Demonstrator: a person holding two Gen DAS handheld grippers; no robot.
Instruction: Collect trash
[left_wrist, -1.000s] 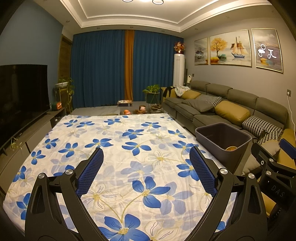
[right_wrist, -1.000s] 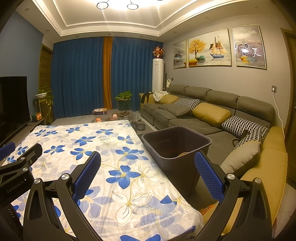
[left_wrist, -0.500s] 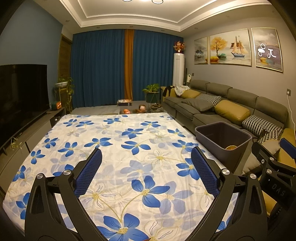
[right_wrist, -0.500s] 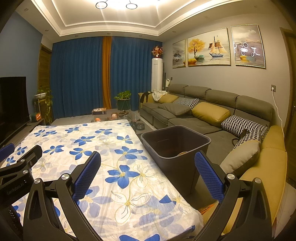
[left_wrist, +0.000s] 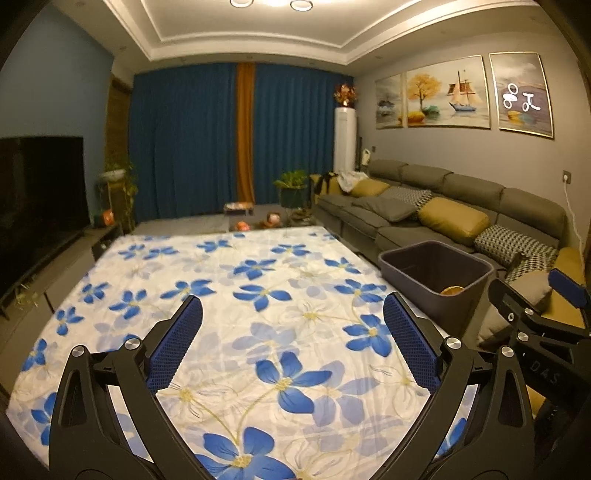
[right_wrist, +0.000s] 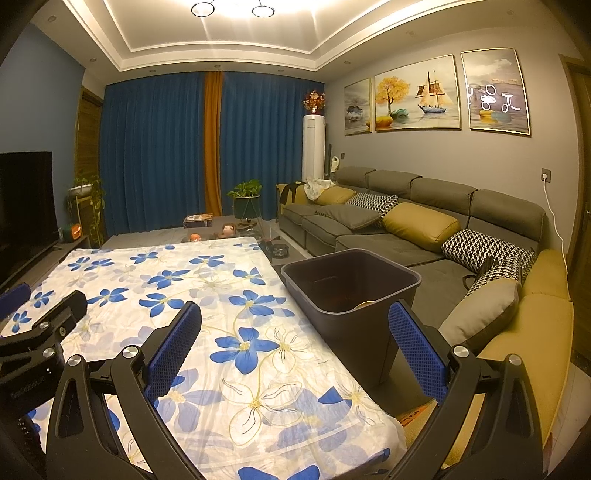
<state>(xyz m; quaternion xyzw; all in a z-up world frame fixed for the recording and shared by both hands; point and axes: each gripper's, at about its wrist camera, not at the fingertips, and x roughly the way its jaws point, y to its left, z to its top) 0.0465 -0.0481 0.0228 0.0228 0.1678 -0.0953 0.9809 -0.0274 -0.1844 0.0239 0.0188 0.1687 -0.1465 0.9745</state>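
warm ceiling glare, fisheye-warped edges

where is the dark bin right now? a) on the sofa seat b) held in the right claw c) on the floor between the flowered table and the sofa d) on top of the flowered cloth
c: the dark bin stands past the right edge of the flowered cloth, in front of the sofa; the right claw is open and empty.

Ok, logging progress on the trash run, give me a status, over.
Left gripper open, empty. Right gripper open, empty. Grey bin beside flowered table, something yellowish inside. No loose trash visible on the cloth; path clear.
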